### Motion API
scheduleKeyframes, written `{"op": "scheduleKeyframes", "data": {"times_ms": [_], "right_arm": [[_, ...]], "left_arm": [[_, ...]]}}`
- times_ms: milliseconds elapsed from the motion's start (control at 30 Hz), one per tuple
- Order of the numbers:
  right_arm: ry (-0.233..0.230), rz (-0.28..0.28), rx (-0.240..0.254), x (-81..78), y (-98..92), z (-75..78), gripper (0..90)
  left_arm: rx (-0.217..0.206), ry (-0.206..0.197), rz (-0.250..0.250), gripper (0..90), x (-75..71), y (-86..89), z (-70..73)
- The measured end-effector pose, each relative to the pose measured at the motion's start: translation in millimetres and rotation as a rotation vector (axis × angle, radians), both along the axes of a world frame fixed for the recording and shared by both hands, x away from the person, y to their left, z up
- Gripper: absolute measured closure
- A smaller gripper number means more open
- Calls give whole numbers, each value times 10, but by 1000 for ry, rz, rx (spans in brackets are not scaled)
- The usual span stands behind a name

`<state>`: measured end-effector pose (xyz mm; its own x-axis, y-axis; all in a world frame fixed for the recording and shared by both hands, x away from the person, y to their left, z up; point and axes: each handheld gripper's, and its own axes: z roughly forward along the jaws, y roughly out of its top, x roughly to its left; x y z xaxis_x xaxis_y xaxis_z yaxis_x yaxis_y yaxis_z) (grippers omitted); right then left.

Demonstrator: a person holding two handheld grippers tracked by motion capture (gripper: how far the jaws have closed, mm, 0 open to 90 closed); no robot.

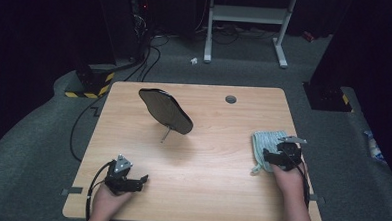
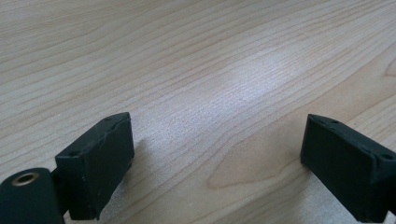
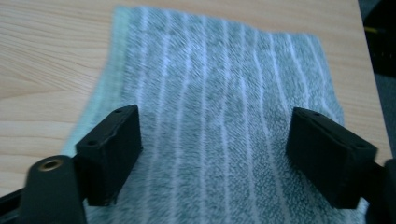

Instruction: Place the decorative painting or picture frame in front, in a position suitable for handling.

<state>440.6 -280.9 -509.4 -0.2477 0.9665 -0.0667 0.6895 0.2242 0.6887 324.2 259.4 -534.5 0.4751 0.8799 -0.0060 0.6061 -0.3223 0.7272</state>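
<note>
Lying flat near the right edge of the table (image 1: 191, 165), the striped cloth (image 3: 224, 107) sits under the right gripper (image 3: 212, 156), whose jaws stand wide and grip nothing, while the left gripper (image 2: 215, 163) rests wide open and empty over bare wood.

Left tool (image 1: 140, 180) and right tool (image 1: 268, 157), jaws wide apart.

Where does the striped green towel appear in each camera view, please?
High view: the striped green towel lies at the table's right edge, just ahead of the right gripper.
Left gripper view: not in it; bare wooden table between open jaws.
Right gripper view: the towel spreads across the centre, under the open jaws.
Shared landmark: the light wooden tabletop.
</note>
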Motion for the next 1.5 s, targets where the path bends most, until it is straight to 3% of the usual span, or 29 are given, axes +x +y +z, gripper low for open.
{"op": "scheduleKeyframes", "data": {"times_ms": [100, 233, 700, 767, 1000, 1167, 1200, 1500], "right_arm": [[41, 3, 20, 32, -20, -57, 164], [43, -1, 31, 41, -34, -79, 206], [4, 25, 6, -61, 0, -50, 706], [-5, 23, 8, -69, -3, -54, 745], [-74, 19, 18, -127, 4, 31, 763], [-139, 32, 33, -226, 46, 194, 762], [-172, 53, 30, -285, 76, 264, 762], [-232, 96, 61, -491, 161, 463, 760]], "left_arm": [[0, 0, 1, 102, 0, 2, 1], [-1, -1, 6, 109, -2, 4, 1], [-4, -5, 17, 126, -5, 7, 2], [-4, -6, 18, 127, -5, 7, 2], [-4, -6, 21, 132, -8, 6, 2], [-4, -6, 23, 133, -9, 7, 2], [-5, -6, 24, 134, -10, 7, 2], [-5, -9, 29, 139, -16, 7, 1]]}}
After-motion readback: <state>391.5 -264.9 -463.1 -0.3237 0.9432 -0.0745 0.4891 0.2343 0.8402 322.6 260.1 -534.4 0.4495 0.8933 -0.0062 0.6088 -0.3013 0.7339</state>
